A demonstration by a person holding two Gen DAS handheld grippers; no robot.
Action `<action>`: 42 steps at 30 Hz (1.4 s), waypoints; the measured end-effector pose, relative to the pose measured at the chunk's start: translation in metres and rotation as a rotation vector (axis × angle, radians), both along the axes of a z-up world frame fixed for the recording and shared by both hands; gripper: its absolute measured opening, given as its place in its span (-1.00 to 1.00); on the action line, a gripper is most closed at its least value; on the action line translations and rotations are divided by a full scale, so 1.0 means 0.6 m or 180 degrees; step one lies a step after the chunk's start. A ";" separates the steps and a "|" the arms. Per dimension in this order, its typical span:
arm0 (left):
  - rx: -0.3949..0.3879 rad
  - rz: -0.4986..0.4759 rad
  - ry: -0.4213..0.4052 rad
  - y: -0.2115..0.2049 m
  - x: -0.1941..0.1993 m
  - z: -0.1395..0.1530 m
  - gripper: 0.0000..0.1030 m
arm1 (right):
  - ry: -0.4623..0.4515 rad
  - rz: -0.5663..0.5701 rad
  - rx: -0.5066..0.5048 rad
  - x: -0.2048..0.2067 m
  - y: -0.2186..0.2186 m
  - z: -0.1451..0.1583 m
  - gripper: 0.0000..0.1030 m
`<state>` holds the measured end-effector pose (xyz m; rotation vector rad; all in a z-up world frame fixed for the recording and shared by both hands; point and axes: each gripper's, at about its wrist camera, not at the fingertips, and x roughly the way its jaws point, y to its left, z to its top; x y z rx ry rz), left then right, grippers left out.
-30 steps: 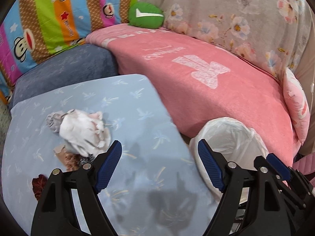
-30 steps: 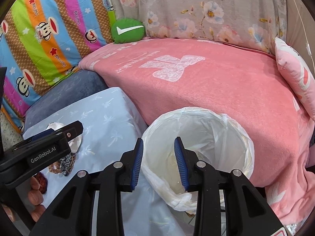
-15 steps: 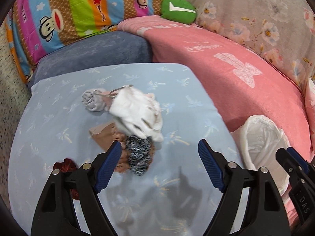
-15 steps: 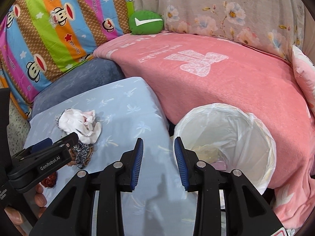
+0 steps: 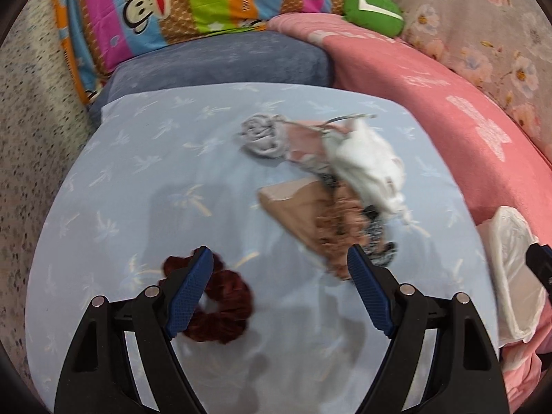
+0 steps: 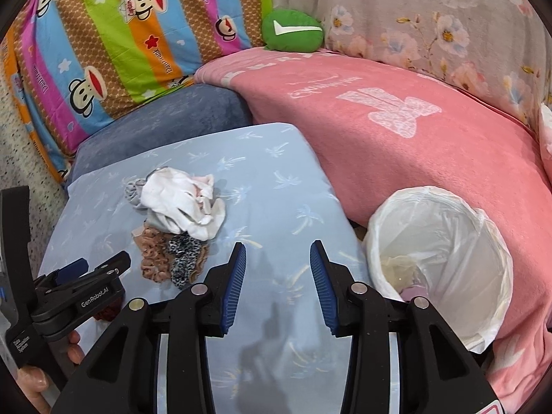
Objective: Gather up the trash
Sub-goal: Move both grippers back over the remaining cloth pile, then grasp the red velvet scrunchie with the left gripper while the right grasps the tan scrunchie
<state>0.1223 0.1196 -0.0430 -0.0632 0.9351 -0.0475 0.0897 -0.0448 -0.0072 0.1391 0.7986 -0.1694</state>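
Both tongs, left (image 5: 278,265) and right (image 6: 278,261), are black plastic frames with ribbed blue finger pads (image 6: 235,284) and silver screws; white "GenRobot.AI" lettering marks one; bare fingers (image 6: 74,346) show.

The tabletop (image 5: 145,186) is covered in smooth matte cloth, the scrunchie (image 5: 220,307) looks velvety, and the bin (image 6: 438,269) is lined with thin glossy plastic.

You have 1 dark red scrunchie (image 5: 220,307) at the lower left of the left wrist frame and 1 white crumpled cloth (image 6: 183,203) mid-left. You have 1 lined bin (image 6: 438,269) at right, 1 green cushion (image 6: 292,29) up top, and 2 grippers.
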 end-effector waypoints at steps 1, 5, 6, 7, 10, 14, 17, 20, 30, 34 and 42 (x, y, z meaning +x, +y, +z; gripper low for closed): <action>0.0013 0.0022 0.0018 0.007 -0.001 -0.004 0.48 | 0.0007 0.0018 -0.0002 0.002 0.005 -0.001 -0.24; 0.0055 0.0156 0.0125 0.046 -0.003 -0.024 0.48 | 0.0047 0.0097 -0.0009 0.014 0.029 -0.008 -0.24; 0.0047 0.0184 0.0153 0.054 -0.003 -0.028 0.48 | 0.0061 0.0119 -0.0002 0.018 0.036 -0.011 -0.24; 0.0038 0.0222 0.0186 0.066 -0.004 -0.035 0.48 | 0.0074 0.0138 0.0009 0.020 0.042 -0.014 -0.24; 0.0021 0.0292 0.0245 0.086 -0.005 -0.045 0.48 | 0.0116 0.0213 0.0033 0.029 0.064 -0.023 -0.24; -0.0031 0.0326 0.0303 0.103 -0.003 -0.056 0.48 | 0.0164 0.0324 0.0046 0.042 0.094 -0.032 -0.24; -0.0117 0.0309 0.0353 0.114 -0.003 -0.063 0.47 | 0.0195 0.0408 0.0048 0.050 0.117 -0.039 -0.24; -0.0184 0.0293 0.0369 0.123 -0.004 -0.066 0.43 | 0.0220 0.0493 0.0049 0.059 0.138 -0.044 -0.24; -0.0467 0.0217 0.0485 0.142 0.000 -0.078 0.15 | 0.0351 0.0618 0.0092 0.098 0.179 -0.073 -0.24; -0.0539 0.0259 0.0455 0.152 0.002 -0.070 0.14 | 0.0379 0.0633 0.0098 0.107 0.187 -0.081 -0.24; -0.0345 0.0176 0.0423 0.135 0.007 -0.084 -0.05 | 0.0498 0.0663 0.0112 0.135 0.202 -0.110 -0.29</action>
